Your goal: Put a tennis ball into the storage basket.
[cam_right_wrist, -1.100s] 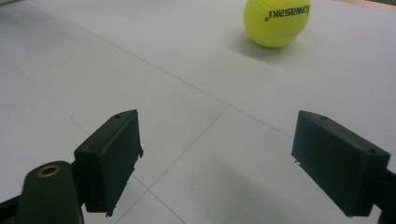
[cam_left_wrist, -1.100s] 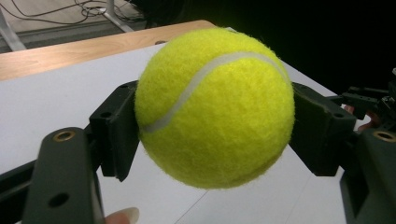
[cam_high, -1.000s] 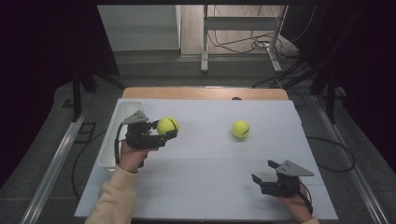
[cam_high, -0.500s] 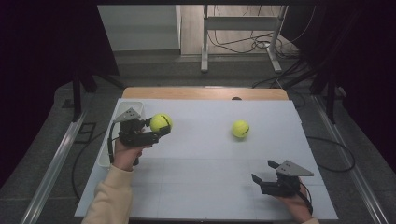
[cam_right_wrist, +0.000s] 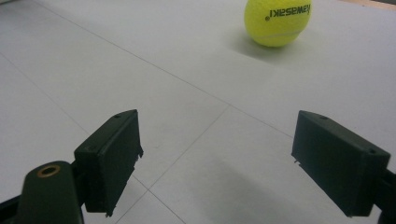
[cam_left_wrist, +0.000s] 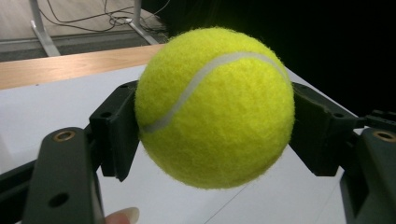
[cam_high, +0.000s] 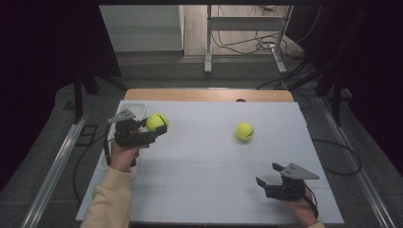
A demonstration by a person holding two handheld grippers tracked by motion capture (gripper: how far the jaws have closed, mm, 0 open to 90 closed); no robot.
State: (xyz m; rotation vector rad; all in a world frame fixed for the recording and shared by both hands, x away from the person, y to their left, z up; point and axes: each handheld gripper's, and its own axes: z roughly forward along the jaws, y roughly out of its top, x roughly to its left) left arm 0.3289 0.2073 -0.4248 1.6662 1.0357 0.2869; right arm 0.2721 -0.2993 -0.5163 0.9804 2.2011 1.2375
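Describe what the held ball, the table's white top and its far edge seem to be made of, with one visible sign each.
Held ball: fuzzy yellow felt, seemingly over rubber; loose fibres, pale curved seam.
White top: smooth matt board or laminate, perhaps in panels; thin straight joint lines, little glare.
Far edge: looks like light wood or wood veneer; warm brown, faint grain.

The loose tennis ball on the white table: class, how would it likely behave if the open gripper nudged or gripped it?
The ball is round and sits free on the flat table, so a nudge would probably send it rolling. Its felt looks fuzzy, so the pads should grip without much slipping. It likely gives slightly, judging by the left gripper holding its twin securely.
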